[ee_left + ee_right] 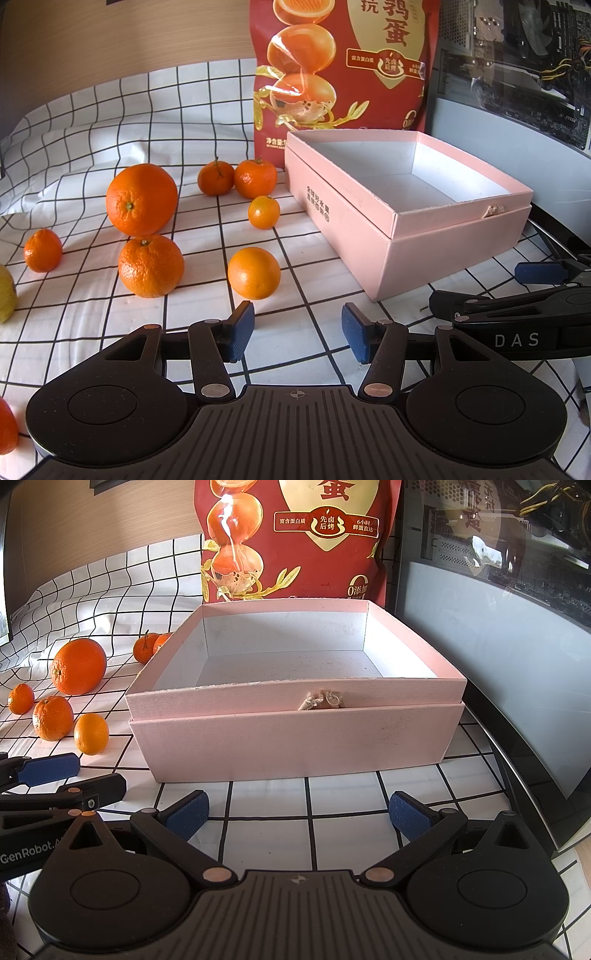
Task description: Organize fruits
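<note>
I hold my left gripper and right gripper spread and holding nothing, low over the checked cloth, since the oranges lie loose left of the bare pink box awaiting them.

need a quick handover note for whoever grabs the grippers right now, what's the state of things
Left gripper: open, empty, low over the checked cloth, pointing at the fruit.
Right gripper: open, empty, in front of the pink box.
Box: open, nothing in it, red snack bag behind it.
Fruit: all loose on the cloth left of the box; nearest to the left gripper is a smooth orange, with a big orange farther back.
Done: nothing boxed yet.
Left: every fruit, probably starting with the nearest.
</note>
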A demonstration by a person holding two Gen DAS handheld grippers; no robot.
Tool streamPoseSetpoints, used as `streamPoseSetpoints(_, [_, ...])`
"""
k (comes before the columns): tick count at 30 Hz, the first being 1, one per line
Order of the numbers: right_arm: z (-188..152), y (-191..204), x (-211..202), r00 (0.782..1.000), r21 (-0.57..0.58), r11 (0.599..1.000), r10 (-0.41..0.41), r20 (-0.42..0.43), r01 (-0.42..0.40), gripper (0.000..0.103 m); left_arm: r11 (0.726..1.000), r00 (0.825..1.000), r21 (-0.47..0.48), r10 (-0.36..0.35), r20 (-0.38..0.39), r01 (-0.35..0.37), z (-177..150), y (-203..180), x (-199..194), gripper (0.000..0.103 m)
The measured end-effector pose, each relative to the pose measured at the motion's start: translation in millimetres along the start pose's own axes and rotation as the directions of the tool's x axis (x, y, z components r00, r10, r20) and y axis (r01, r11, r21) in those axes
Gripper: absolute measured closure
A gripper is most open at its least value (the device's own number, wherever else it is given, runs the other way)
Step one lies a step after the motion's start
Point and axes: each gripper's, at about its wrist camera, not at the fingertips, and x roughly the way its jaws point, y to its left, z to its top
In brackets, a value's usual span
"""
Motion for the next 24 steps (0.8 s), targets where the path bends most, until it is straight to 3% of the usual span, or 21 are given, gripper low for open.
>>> streamPoseSetpoints(24, [1.3,-1.1,-1.8,1.000,-0.016,1.000,0.011,-0.003,-0.011,0.000,1.000,1.000,0.003,0.004,0.000,-0.004,0.7,-0.8,0.7,0.045])
